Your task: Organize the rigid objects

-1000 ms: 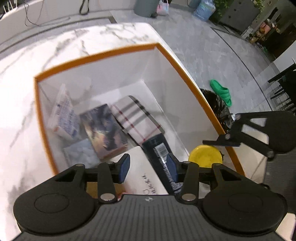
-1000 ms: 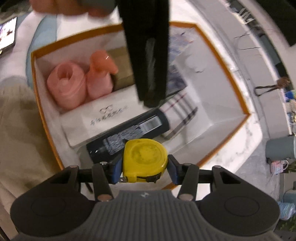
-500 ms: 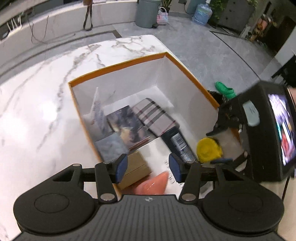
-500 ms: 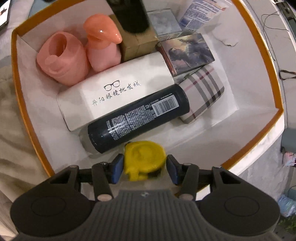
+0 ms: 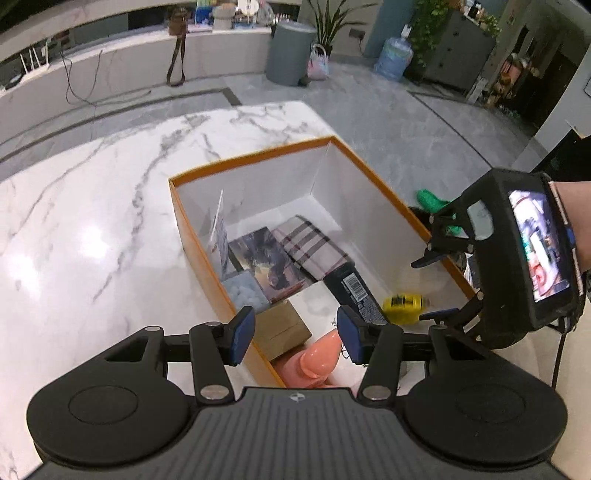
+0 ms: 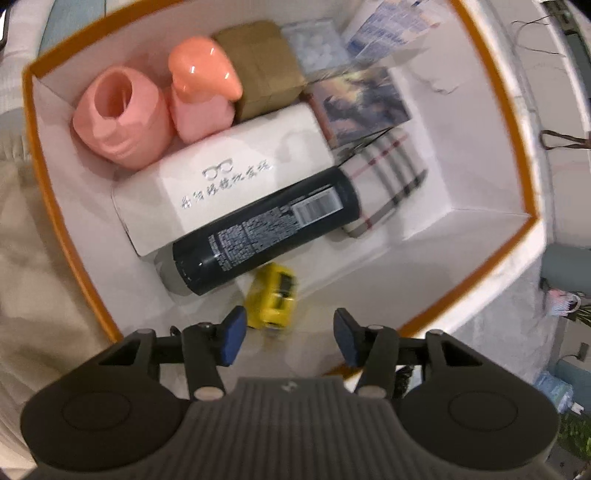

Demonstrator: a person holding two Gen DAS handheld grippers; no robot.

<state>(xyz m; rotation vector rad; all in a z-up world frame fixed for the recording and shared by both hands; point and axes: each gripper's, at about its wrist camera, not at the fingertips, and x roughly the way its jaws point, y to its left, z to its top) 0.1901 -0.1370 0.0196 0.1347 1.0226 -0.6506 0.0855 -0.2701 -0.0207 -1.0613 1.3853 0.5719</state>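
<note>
**Tape measure lay in the box, both tools wide**

The orange-rimmed box (image 6: 532, 221) stood on the marble bench (image 5: 92, 221). On its white floor lay the yellow tape measure (image 6: 275, 299), on its edge beside the black bottle (image 6: 266, 229) and near one wall. The bottle lay flat against a white glasses case (image 6: 229, 170). Behind those were two pink pieces (image 6: 122, 118), a brown carton (image 6: 262, 70), a picture box (image 6: 362, 103), a plaid case (image 6: 388, 184), a pale packet (image 6: 317, 44) and a blue-printed sachet (image 6: 388, 29) leaning on the wall. The right tool (image 6: 286, 334) hung above the tape measure, spread wide and gripping nothing. The left tool (image 5: 295, 336) hovered over the box's near rim, also wide and bare.
</note>
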